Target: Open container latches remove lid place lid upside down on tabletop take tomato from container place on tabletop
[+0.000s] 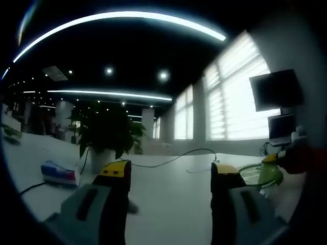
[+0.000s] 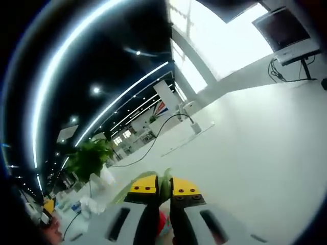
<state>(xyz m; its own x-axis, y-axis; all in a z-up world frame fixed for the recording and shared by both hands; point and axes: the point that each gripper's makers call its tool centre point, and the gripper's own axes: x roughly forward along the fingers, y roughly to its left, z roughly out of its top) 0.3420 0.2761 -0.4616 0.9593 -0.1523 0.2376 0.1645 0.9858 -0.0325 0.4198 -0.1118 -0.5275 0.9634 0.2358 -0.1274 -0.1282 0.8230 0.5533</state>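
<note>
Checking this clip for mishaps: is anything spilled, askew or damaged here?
Nothing spilled or broken. The right gripper is shut on the green lid, holding it tilted above the white table; the left gripper is open and empty.

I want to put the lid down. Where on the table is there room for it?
Plenty of bare white table lies ahead of the left gripper, between the potted plant with the small blue box and the clear container. A thin cable crosses farther back. It is crowded around the container, where the right gripper grips the green-edged lid.
</note>
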